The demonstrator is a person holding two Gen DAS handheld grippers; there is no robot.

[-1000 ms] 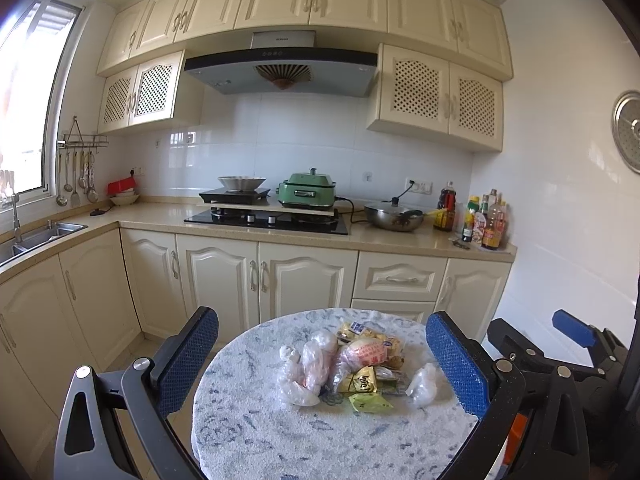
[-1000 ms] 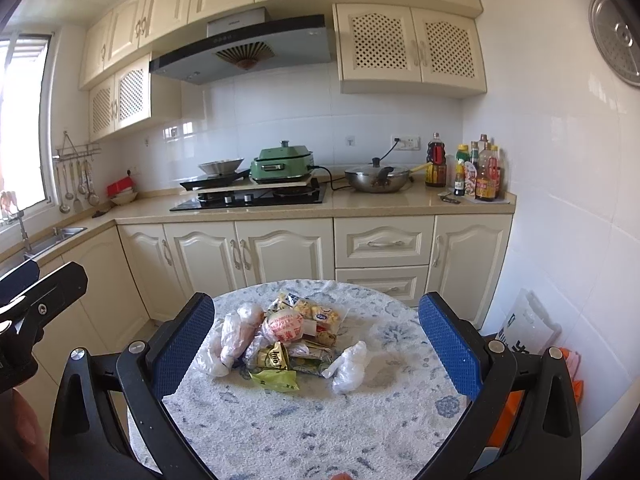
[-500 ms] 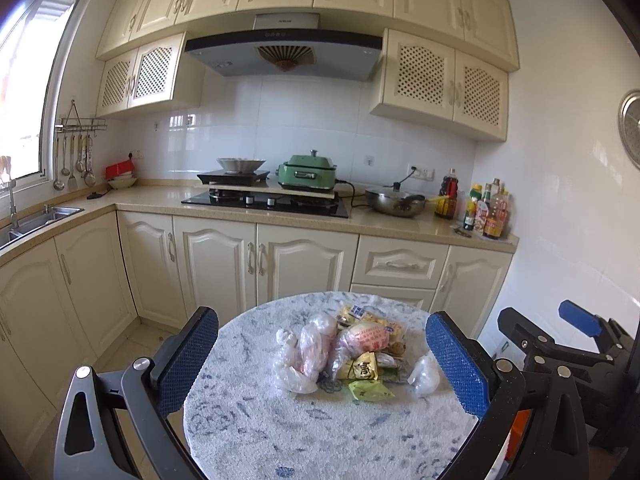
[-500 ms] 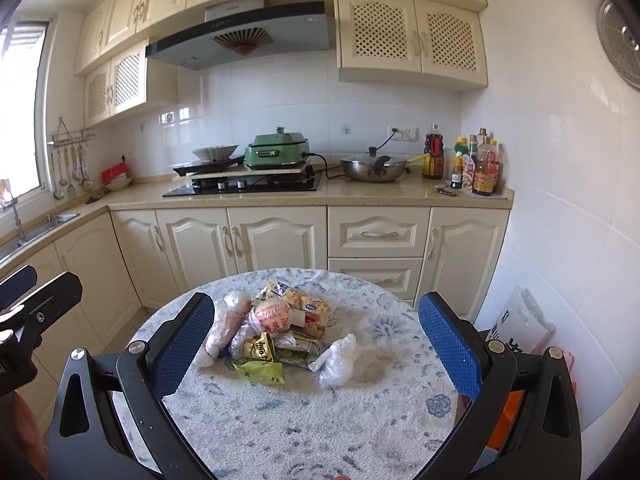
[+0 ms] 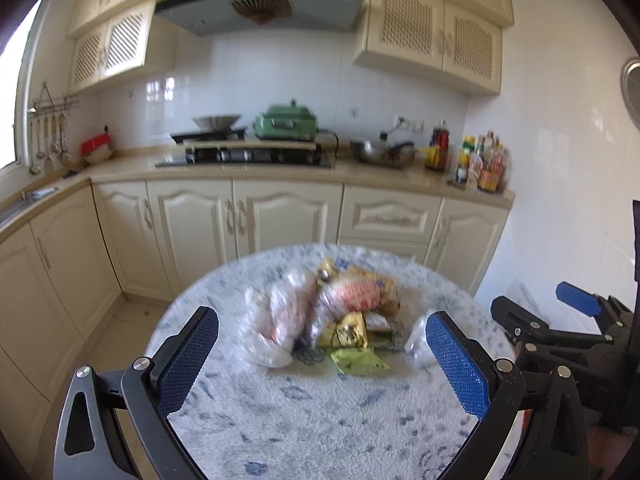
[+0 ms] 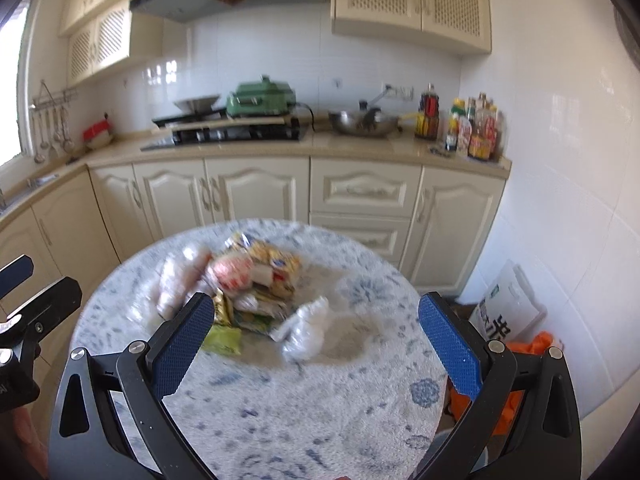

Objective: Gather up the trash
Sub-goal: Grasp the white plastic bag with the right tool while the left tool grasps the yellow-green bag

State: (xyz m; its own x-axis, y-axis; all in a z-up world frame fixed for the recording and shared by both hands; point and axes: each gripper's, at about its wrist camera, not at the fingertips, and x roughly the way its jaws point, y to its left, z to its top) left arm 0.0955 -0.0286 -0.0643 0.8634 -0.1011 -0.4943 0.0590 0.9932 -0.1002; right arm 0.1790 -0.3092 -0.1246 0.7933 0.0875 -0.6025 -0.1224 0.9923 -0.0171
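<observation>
On the round patterned table (image 5: 304, 420), the trash pile (image 5: 336, 316) is sitting at centre, blurred. You're holding the left gripper (image 5: 322, 338) spread wide and empty, pile at 12 o'clock between its fingers. You're keeping the right gripper (image 6: 316, 330) wide apart too, gripping nothing, a crumpled clear bag (image 6: 304, 330) near 12 o'clock, pile toward 11.
</observation>
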